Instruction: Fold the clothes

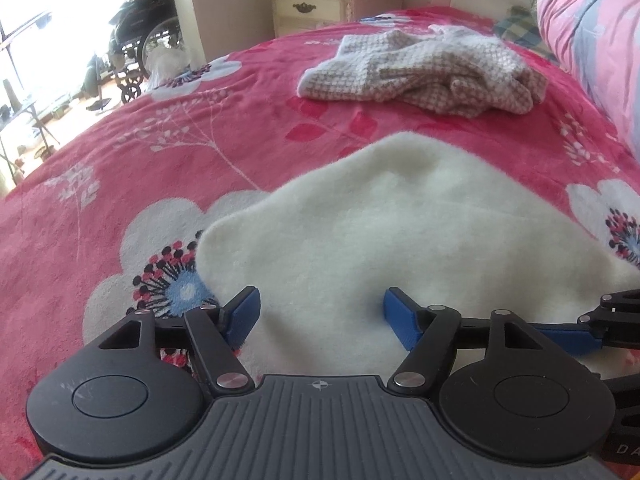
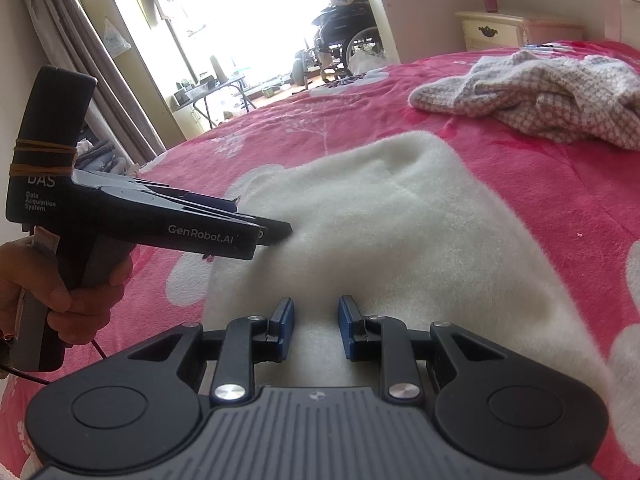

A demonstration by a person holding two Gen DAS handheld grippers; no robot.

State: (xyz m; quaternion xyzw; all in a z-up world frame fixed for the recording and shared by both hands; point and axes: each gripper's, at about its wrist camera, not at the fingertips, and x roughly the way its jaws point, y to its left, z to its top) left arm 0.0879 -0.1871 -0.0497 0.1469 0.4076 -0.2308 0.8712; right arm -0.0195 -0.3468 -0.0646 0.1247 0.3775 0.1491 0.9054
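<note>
White fleece garment (image 1: 400, 232) lies on the pink bedspread (image 1: 120, 152) just ahead of both tools, left gripper (image 1: 320, 316) spread over its edge, right gripper (image 2: 316, 326) narrowly parted above it, apparently poised to grasp and fold.

Open pink bedspread (image 1: 100, 152) lies left of the white fleece (image 1: 400, 232); beyond it, 1 checked garment (image 1: 420, 76) and a rolled quilt (image 1: 592, 40) block the way.
</note>
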